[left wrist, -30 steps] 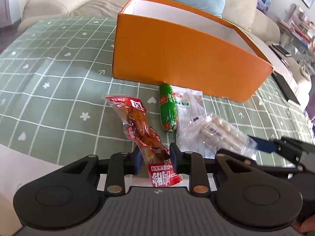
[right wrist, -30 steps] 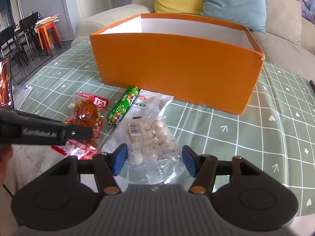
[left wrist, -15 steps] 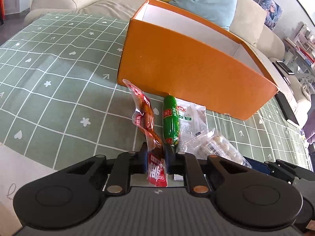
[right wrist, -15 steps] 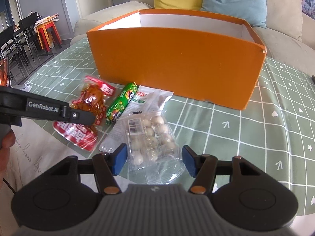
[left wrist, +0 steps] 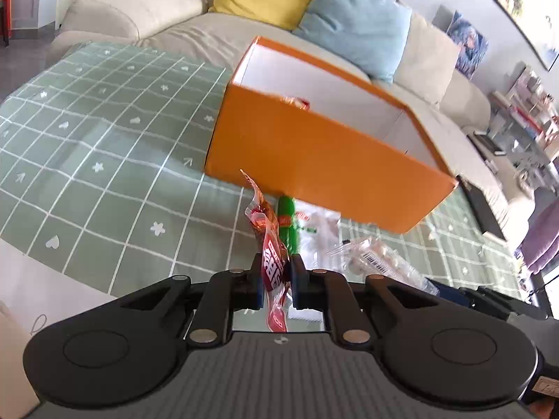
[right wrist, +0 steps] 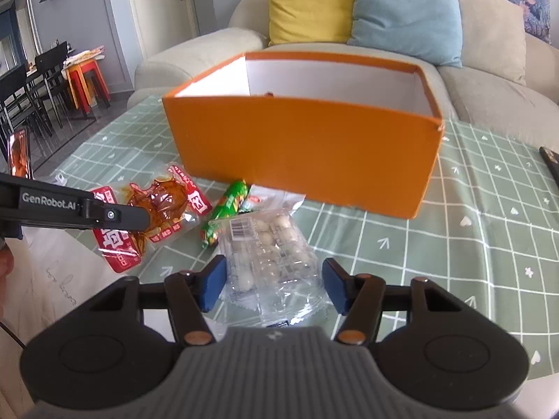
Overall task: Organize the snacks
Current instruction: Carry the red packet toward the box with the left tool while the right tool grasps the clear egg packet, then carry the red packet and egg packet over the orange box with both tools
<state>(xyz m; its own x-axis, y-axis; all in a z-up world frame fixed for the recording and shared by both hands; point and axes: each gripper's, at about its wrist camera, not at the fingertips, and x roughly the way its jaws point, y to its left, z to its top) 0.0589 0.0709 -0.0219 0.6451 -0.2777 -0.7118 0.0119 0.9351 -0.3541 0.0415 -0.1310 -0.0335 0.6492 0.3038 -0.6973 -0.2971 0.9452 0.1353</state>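
Note:
My left gripper (left wrist: 276, 281) is shut on a red snack packet (left wrist: 269, 241) and holds it edge-on above the table; the packet also shows in the right wrist view (right wrist: 164, 209), lifted, with the left gripper's fingers (right wrist: 118, 214) on it. An open orange box (left wrist: 325, 153) stands behind it, and again in the right wrist view (right wrist: 307, 150). A green sausage (right wrist: 229, 209), a white packet (right wrist: 269, 202) and a clear bag of white balls (right wrist: 269, 255) lie in front of the box. My right gripper (right wrist: 274, 282) is open, its fingers either side of the clear bag.
The table has a green checked cloth (left wrist: 87, 160). A beige sofa (left wrist: 146, 10) with yellow and blue cushions stands behind. Something red lies inside the box (left wrist: 297, 102). A phone on a stand (right wrist: 19, 152) sits at the table's left.
My left gripper has closed on the red packet and lifted it off the cloth, towards the box. My right gripper has stayed open over the clear bag.

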